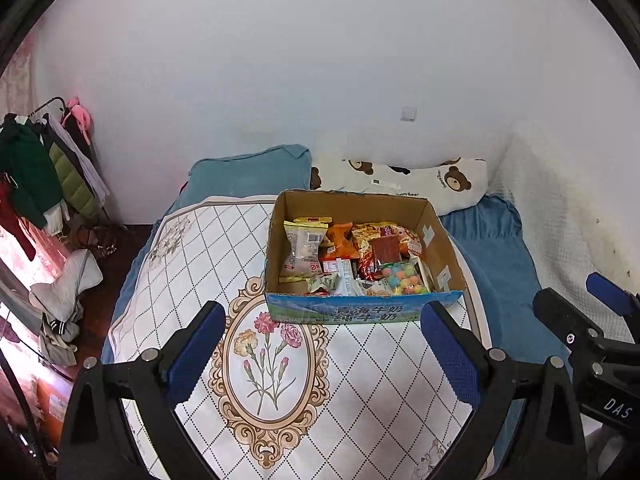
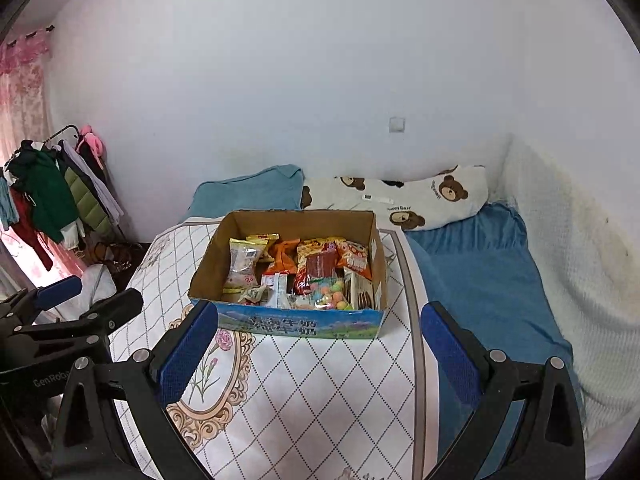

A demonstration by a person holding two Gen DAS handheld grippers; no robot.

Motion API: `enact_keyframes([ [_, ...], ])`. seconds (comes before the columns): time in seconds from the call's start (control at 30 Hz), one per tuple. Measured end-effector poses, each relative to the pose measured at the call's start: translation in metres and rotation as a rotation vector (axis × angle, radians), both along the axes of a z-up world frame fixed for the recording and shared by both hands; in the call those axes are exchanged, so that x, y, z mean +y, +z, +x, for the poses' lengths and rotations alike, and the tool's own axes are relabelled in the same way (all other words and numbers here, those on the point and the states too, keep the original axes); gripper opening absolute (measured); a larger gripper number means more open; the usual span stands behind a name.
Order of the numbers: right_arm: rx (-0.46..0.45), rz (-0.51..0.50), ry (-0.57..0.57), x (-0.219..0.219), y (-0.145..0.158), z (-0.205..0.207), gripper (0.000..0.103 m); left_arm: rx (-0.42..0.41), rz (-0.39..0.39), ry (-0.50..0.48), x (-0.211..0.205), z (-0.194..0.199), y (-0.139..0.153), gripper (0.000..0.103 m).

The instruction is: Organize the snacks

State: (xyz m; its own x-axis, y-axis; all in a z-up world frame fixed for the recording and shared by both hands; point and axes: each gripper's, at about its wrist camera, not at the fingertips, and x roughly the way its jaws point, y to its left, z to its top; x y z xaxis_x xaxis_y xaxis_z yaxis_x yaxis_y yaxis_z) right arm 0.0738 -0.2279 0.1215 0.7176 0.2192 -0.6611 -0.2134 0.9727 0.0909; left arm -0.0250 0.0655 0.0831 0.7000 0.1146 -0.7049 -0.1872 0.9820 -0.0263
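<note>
Snacks (image 1: 348,260) in the cardboard box (image 1: 360,312) look light, crinkly, slippery; pinch a packet edge. Both grippers' fingers (image 1: 196,344) spread, empty.

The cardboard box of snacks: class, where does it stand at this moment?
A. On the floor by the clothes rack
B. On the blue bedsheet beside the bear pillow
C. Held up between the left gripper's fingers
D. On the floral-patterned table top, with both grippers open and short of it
D: the cardboard box rests on the floral table top, while the left gripper and right gripper are open and empty.
</note>
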Motion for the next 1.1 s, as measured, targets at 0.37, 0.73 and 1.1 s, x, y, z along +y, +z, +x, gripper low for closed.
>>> enact_keyframes([
  [0.37,0.017,-0.009,-0.041,-0.006,-0.033,0.043,0.103,0.025,0.009,0.022,0.002,0.030,-0.022,0.103],
  [0.73,0.050,-0.029,-0.060,0.001,-0.065,0.088,0.103,0.088,0.016,0.039,0.007,0.068,-0.050,0.103],
  [1.1,0.066,-0.036,-0.064,0.002,-0.073,0.096,0.103,0.102,0.002,0.038,0.012,0.076,-0.056,0.103],
])
